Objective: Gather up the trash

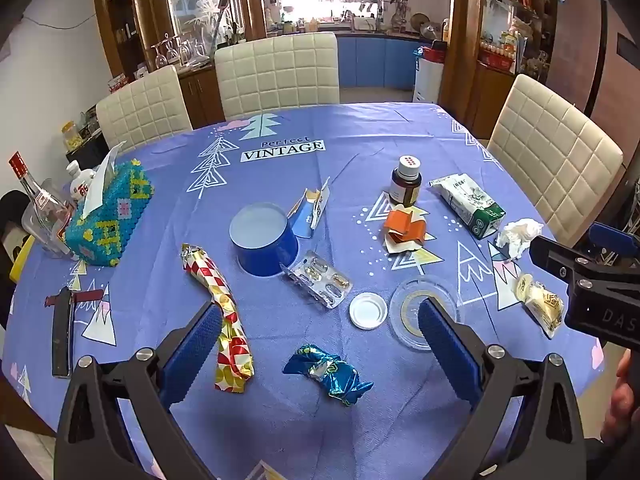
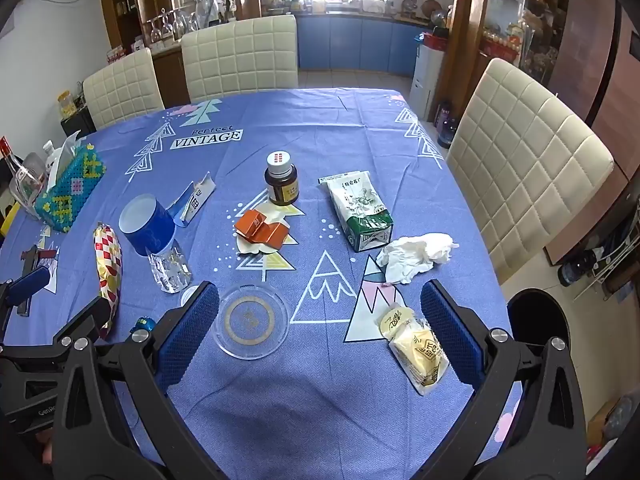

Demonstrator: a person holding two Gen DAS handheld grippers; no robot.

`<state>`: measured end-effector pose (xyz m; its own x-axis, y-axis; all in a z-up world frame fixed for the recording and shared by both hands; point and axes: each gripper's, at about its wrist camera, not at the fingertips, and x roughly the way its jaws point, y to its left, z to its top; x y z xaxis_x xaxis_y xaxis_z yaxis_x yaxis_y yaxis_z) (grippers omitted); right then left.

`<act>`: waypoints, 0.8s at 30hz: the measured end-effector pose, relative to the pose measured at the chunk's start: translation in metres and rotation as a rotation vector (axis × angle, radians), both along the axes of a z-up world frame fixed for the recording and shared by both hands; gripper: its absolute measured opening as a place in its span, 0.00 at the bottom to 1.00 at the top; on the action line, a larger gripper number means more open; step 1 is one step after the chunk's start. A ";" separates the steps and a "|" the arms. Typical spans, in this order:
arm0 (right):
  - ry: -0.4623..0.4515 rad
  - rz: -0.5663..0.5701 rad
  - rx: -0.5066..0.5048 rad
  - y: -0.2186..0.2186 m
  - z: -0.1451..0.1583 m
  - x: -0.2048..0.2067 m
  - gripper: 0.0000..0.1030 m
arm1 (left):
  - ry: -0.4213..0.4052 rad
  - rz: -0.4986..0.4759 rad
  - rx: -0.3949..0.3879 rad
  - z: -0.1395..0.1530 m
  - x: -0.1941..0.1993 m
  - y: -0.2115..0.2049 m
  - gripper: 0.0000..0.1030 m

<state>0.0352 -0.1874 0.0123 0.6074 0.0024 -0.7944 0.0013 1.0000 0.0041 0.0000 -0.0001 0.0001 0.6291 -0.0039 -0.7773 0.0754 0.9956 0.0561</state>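
Trash lies scattered on the blue tablecloth (image 1: 360,132). My left gripper (image 1: 320,320) is open and empty above a crumpled blue foil wrapper (image 1: 330,372), with a red-and-gold wrapper (image 1: 222,308) by its left finger. A pill blister (image 1: 318,280), torn blue carton (image 1: 310,212), orange box (image 1: 404,228), milk carton (image 1: 468,204) and crumpled tissue (image 1: 518,236) lie beyond. My right gripper (image 2: 320,316) is open and empty; a yellow snack packet (image 2: 416,348) lies by its right finger, the tissue (image 2: 416,256) just beyond.
A blue cup (image 1: 264,240), brown medicine bottle (image 1: 406,182), clear glass ashtray (image 1: 420,312), white lid (image 1: 368,310) and beaded tissue box (image 1: 108,216) stand on the table. Bottles (image 1: 36,200) sit at the left edge. Cream chairs (image 1: 276,72) surround the table.
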 end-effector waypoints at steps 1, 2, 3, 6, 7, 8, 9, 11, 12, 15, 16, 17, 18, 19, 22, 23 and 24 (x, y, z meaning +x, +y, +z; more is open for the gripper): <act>-0.005 0.000 0.006 0.000 0.000 0.000 0.97 | -0.001 0.002 -0.004 0.000 0.000 0.000 0.93; -0.005 0.000 0.007 0.000 0.000 0.000 0.97 | -0.001 0.003 0.004 0.000 0.000 0.000 0.93; -0.004 0.000 0.005 0.000 0.000 0.000 0.97 | -0.002 0.003 0.006 0.000 0.000 0.000 0.93; -0.003 0.000 0.005 -0.001 0.000 0.000 0.97 | 0.002 0.005 0.006 -0.001 0.000 -0.001 0.93; -0.003 0.001 0.005 -0.001 0.000 0.000 0.97 | 0.003 0.006 0.005 -0.001 0.000 -0.001 0.93; -0.003 0.001 0.005 -0.002 0.000 -0.001 0.97 | 0.001 0.004 0.004 0.000 0.000 0.000 0.93; -0.003 0.001 0.005 -0.002 0.000 -0.001 0.97 | 0.001 0.004 0.005 0.000 0.000 -0.001 0.93; -0.003 0.002 0.005 -0.003 0.001 -0.001 0.97 | 0.001 0.004 0.000 0.000 0.000 0.000 0.93; -0.003 0.002 0.005 -0.004 0.001 -0.002 0.97 | 0.002 0.004 0.000 0.000 0.000 0.000 0.93; -0.001 0.000 0.000 -0.001 0.000 0.000 0.97 | 0.004 0.004 0.000 0.000 0.000 0.000 0.93; -0.001 0.000 0.000 -0.001 0.000 0.000 0.97 | 0.004 0.004 0.001 0.001 0.000 0.000 0.93; -0.001 0.000 -0.001 -0.001 0.000 0.000 0.97 | 0.005 0.003 0.001 0.001 0.000 0.000 0.93; -0.002 -0.001 -0.001 -0.001 0.000 0.000 0.97 | 0.005 0.003 0.001 0.001 -0.001 -0.001 0.93; -0.002 -0.001 0.000 -0.001 0.000 0.000 0.97 | 0.004 0.002 0.001 0.002 -0.001 -0.001 0.93; -0.001 0.000 -0.001 -0.001 0.000 0.000 0.97 | 0.004 0.004 -0.002 -0.004 0.001 -0.001 0.93; 0.000 0.000 -0.001 -0.001 0.000 0.000 0.97 | 0.005 0.004 -0.003 -0.004 0.001 -0.001 0.93; 0.000 -0.001 -0.001 -0.001 0.000 0.000 0.97 | 0.006 0.004 -0.003 -0.004 0.001 -0.001 0.93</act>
<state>0.0356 -0.1888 0.0123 0.6074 0.0015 -0.7944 0.0019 1.0000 0.0034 0.0011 -0.0012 -0.0041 0.6243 -0.0035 -0.7811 0.0713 0.9961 0.0525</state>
